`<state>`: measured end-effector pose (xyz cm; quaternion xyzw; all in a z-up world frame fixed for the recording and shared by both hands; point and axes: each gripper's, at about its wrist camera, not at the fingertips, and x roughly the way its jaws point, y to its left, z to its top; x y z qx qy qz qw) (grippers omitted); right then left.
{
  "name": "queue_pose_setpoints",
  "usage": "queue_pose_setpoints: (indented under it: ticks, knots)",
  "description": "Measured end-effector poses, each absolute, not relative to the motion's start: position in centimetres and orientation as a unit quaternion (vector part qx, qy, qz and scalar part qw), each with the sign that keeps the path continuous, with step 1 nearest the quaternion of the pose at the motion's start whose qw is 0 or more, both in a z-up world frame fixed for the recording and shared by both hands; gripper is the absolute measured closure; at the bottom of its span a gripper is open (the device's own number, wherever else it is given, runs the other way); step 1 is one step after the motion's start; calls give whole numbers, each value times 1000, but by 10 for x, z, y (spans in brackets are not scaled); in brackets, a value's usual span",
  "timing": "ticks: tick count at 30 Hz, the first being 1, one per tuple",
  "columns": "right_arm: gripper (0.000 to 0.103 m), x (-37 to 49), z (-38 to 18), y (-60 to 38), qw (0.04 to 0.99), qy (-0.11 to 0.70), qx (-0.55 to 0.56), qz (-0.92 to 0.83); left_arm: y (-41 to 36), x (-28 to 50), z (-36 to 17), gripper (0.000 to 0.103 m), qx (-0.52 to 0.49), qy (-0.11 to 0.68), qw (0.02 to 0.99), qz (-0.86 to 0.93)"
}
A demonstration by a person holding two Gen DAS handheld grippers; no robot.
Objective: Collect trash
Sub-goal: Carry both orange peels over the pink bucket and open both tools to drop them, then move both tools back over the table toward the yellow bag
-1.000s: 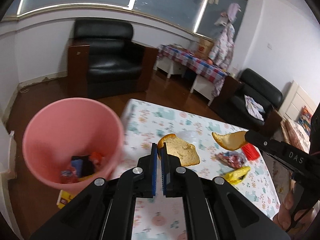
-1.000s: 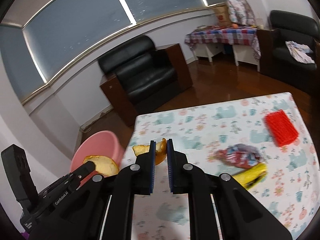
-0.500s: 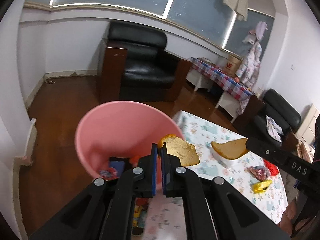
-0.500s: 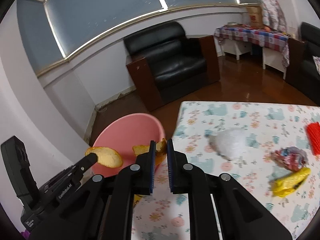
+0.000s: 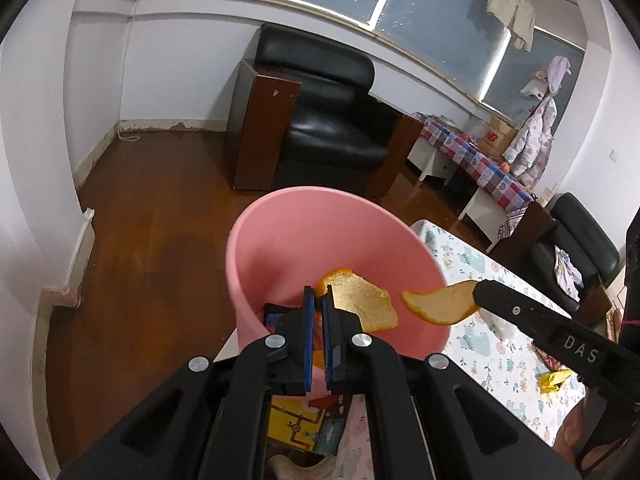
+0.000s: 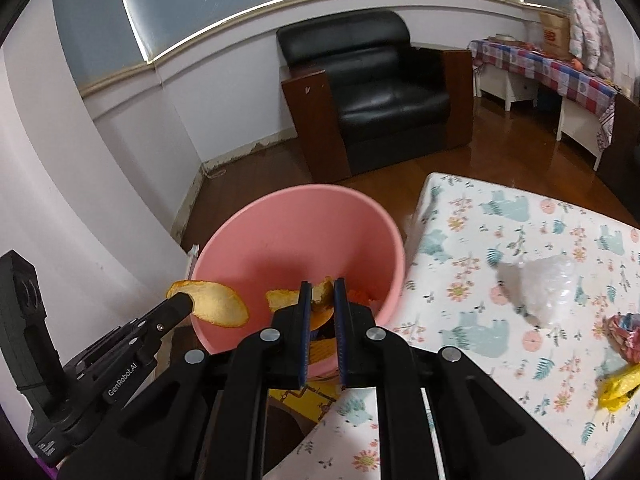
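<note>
Risk: on release, a peel could be dropped onto the rim or floor if the jaws are not well over the pink bin. Left gripper is clamped on orange peel, curled, pale pith showing, just ahead of the jaws; right gripper likewise pinches a second peel.

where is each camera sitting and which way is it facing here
Left wrist: sits on the left hand-held gripper, looking down along its fingers into the pink bin; the right hand-held gripper enters from the right, holding peel.
Right wrist: sits on the right hand-held gripper, facing the same bin; the left hand-held gripper enters from the left.
Shared: bin, black armchair, floral table.
</note>
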<state>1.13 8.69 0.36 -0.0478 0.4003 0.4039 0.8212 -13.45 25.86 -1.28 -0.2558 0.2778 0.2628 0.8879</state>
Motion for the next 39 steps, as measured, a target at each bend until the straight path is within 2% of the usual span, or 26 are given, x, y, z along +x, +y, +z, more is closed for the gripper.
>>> queue_pose_setpoints:
  ticks: [8,11,15,18,22,39]
  knots:
    - [91,11,-7,100,812,415,-51,407,272,-138,-25,99,-278,280,879,268]
    - [91,14,-10,102,807,425,-45,408,276,-138,-29,92,-287,284,874,270]
    - [89,16,-12,103,803,431,-39,409,277,-142,-30,74,-292,283,872,272]
    - [86,15,-10,103,803,428,-42,412,276,-143,-29,71,-291,280,874,271]
    - [71,11,-7,100,806,417,-42,419,272,-143,-28,69,-289,281,875,269]
    - [70,6,-6,50,824,416,-24,385,246,-134,-15,69,-264,289,887,246]
